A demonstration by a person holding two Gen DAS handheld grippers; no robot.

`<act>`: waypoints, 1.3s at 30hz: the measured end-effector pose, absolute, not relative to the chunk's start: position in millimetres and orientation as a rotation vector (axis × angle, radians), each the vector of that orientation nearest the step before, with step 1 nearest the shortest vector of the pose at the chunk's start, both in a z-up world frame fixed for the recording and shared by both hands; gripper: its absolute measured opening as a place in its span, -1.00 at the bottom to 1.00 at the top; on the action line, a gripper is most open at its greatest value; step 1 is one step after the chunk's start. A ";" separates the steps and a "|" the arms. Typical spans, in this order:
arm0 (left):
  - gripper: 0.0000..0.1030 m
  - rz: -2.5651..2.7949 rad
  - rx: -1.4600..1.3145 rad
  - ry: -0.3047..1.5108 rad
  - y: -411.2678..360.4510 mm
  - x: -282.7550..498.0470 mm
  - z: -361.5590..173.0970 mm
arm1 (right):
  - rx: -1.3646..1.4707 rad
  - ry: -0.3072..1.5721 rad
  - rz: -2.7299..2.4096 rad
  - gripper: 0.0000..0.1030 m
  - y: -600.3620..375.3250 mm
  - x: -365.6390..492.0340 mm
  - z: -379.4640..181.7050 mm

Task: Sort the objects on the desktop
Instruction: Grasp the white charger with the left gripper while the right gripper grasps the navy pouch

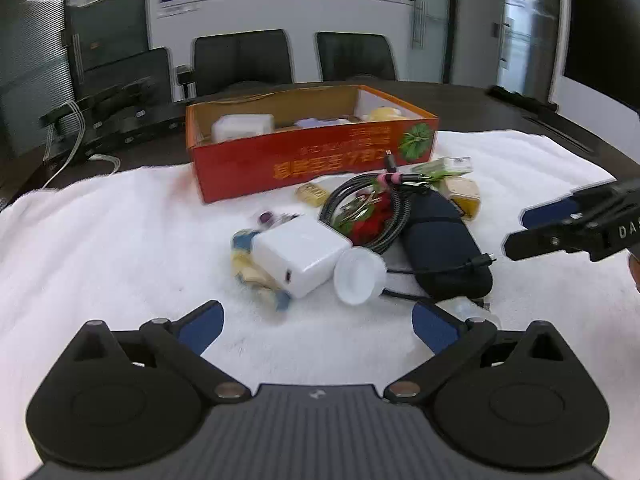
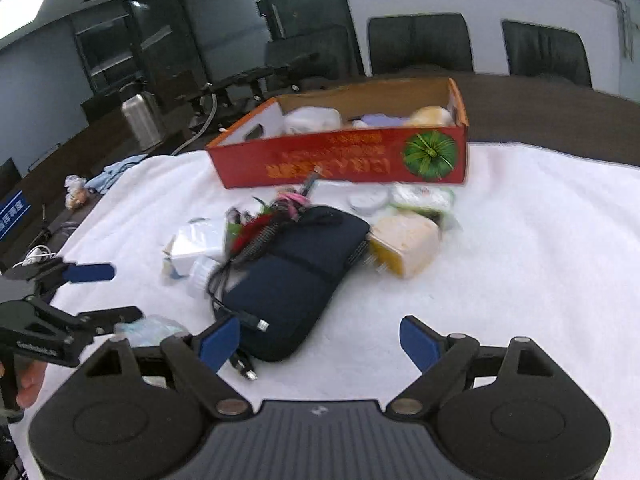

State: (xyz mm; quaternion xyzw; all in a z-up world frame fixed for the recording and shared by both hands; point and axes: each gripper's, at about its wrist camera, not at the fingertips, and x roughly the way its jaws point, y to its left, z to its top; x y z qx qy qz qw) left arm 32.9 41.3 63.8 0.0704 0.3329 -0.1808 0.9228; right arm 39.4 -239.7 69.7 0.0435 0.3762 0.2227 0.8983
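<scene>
A red cardboard box (image 1: 312, 156) stands on the white cloth (image 1: 100, 248) and holds a few items. In front of it lies a pile: a white charger (image 1: 302, 256), a white cap (image 1: 358, 276), a coiled braided cable (image 1: 368, 216), a dark blue pouch (image 1: 440, 248) and a yellow-white block (image 1: 464, 196). My left gripper (image 1: 316, 326) is open and empty, just short of the charger. My right gripper (image 2: 320, 340) is open and empty, near the pouch (image 2: 296, 276) and its black cable plug (image 2: 256, 324). The box also shows in the right wrist view (image 2: 340, 156).
Black chairs (image 1: 240, 60) stand behind the dark table (image 1: 500, 108). A metal flask (image 2: 140, 120) and cables lie at the far left. A yellow block (image 2: 404, 244) and green-white packets (image 2: 420, 198) lie right of the pouch. A small clear wrapped item (image 2: 152, 328) lies by the left gripper.
</scene>
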 end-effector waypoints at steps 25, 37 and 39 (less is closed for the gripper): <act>0.31 -0.441 0.283 0.770 34.1 81.4 51.0 | 0.056 0.814 0.431 -0.38 -217.1 90.1 69.8; 0.19 -0.329 0.058 0.696 66.6 -27.0 72.2 | 0.052 0.777 0.473 -0.55 -270.0 32.4 93.8; 0.19 -0.337 0.059 0.708 65.5 -36.1 64.8 | 0.040 0.759 0.447 -0.57 -280.0 24.7 97.6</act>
